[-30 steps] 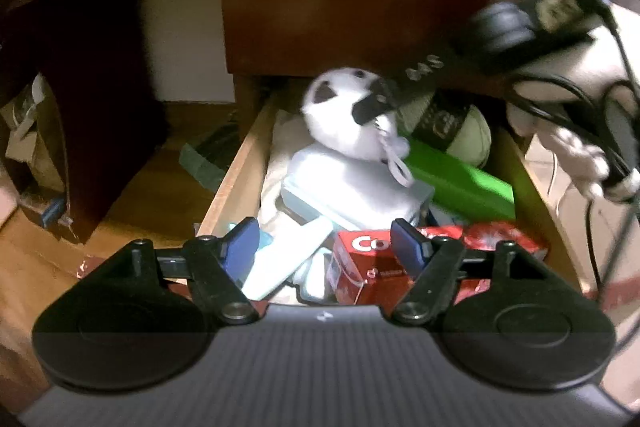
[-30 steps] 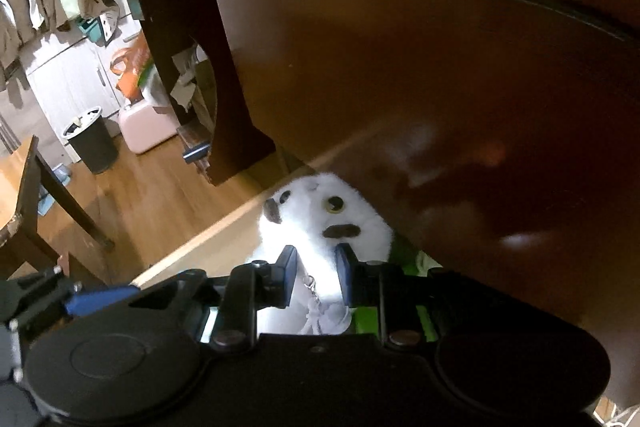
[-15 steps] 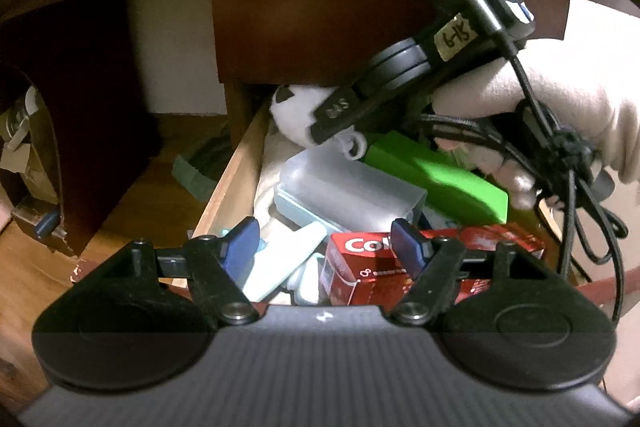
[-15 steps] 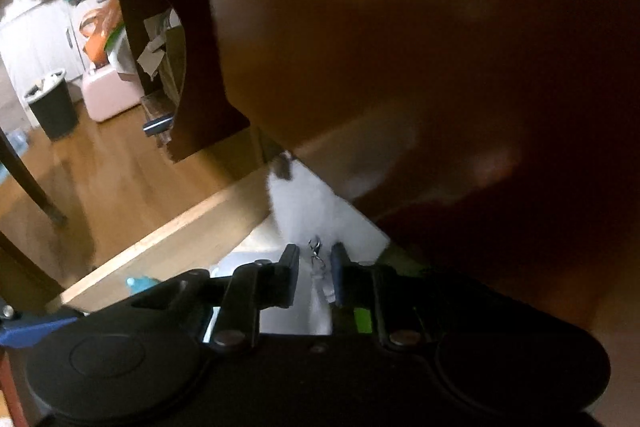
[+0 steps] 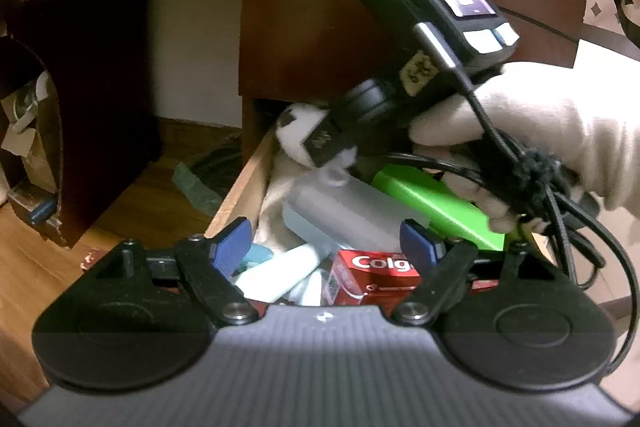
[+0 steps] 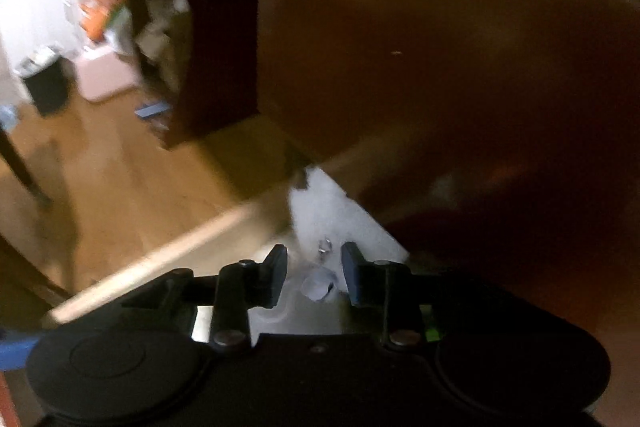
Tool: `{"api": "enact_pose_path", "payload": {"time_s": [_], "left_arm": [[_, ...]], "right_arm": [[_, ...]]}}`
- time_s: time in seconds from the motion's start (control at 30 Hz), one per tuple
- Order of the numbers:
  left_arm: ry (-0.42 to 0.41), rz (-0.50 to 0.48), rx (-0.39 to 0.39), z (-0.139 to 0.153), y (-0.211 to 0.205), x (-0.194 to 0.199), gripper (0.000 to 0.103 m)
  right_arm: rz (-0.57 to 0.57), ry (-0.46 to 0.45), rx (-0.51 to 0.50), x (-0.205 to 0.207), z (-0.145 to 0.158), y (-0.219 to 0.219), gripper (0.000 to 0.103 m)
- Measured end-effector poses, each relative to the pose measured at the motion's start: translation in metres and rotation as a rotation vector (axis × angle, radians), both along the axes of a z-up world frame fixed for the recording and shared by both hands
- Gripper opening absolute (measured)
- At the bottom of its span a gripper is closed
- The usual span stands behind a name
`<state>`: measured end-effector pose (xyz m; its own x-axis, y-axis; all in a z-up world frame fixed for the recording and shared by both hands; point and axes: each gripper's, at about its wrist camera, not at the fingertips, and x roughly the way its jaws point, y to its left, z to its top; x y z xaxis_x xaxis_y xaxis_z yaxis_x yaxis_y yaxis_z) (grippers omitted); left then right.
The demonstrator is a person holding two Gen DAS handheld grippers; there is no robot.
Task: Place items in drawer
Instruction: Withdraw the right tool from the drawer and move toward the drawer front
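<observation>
Your drawer (image 5: 236, 199) is crowded, with the plush (image 5: 298, 135) at its 12 o'clock end under the table. Your right gripper (image 6: 314, 277) is spread off it; back out gently. Left gripper (image 5: 328, 247) is spread, empty. The red box (image 5: 374, 273) reads "Colg".

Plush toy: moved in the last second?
Yes. The white plush toy went deeper toward the drawer's back, under the desk front; the right gripper has opened around its loop.
</observation>
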<state>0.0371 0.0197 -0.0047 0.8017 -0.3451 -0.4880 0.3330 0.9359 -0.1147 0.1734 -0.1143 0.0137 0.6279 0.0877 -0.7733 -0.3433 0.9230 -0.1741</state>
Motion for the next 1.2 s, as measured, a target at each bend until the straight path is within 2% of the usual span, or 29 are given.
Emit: {"api": "enact_pose_path", "payload": {"time_s": [0.1,0.13,0.17,0.27,0.33,0.4,0.6,0.7,0.8,0.83,0.9,1.0,1.03,1.07,1.13,1.2], "left_arm": [[0.007,0.003,-0.045,0.003,0.003,-0.002,0.081],[0.019,0.017,-0.072,0.006,0.005,-0.004,0.084],[0.045,0.041,-0.111,0.009,0.007,-0.005,0.09],[0.117,0.109,-0.214,0.023,0.011,-0.011,0.095],[0.133,0.111,-0.257,0.032,0.012,-0.018,0.095],[0.127,0.087,-0.302,0.037,0.015,-0.026,0.096],[0.189,0.144,-0.36,0.032,0.027,-0.042,0.098],[0.209,0.139,-0.444,0.028,0.033,-0.041,0.098],[0.238,0.109,-0.532,0.025,0.033,-0.043,0.098],[0.24,0.098,-0.545,0.024,0.031,-0.043,0.098],[0.234,0.117,-0.523,0.025,0.026,-0.048,0.097],[0.205,0.157,-0.421,0.03,0.017,-0.054,0.095],[0.193,0.152,-0.409,0.033,0.016,-0.056,0.093],[0.186,0.135,-0.413,0.034,0.016,-0.058,0.089],[0.205,0.107,-0.445,0.033,0.017,-0.056,0.088],[0.218,0.114,-0.478,0.027,0.019,-0.055,0.086]], "right_arm": [[-0.043,-0.017,-0.045,-0.008,0.004,-0.004,0.037],[-0.041,-0.021,-0.052,-0.013,0.005,-0.006,0.044],[-0.032,-0.019,-0.055,-0.018,0.008,-0.009,0.045],[0.057,-0.017,-0.028,-0.047,0.032,-0.015,0.046],[0.119,-0.026,-0.007,-0.068,0.05,-0.02,0.053],[0.146,-0.054,0.017,-0.085,0.069,-0.029,0.058],[0.185,-0.122,0.061,-0.137,0.117,-0.054,0.067],[0.207,-0.166,0.021,-0.166,0.125,-0.065,0.071],[0.19,-0.263,-0.018,-0.186,0.124,-0.072,0.072],[0.171,-0.289,-0.028,-0.191,0.123,-0.076,0.072],[0.137,-0.282,-0.04,-0.198,0.12,-0.082,0.072],[0.094,-0.273,-0.061,-0.209,0.115,-0.091,0.072],[0.109,-0.269,-0.076,-0.215,0.115,-0.091,0.072],[0.127,-0.269,-0.091,-0.22,0.114,-0.09,0.072],[0.18,-0.277,-0.109,-0.231,0.11,-0.089,0.072],[0.251,-0.247,-0.104,-0.242,0.101,-0.088,0.072]]}}
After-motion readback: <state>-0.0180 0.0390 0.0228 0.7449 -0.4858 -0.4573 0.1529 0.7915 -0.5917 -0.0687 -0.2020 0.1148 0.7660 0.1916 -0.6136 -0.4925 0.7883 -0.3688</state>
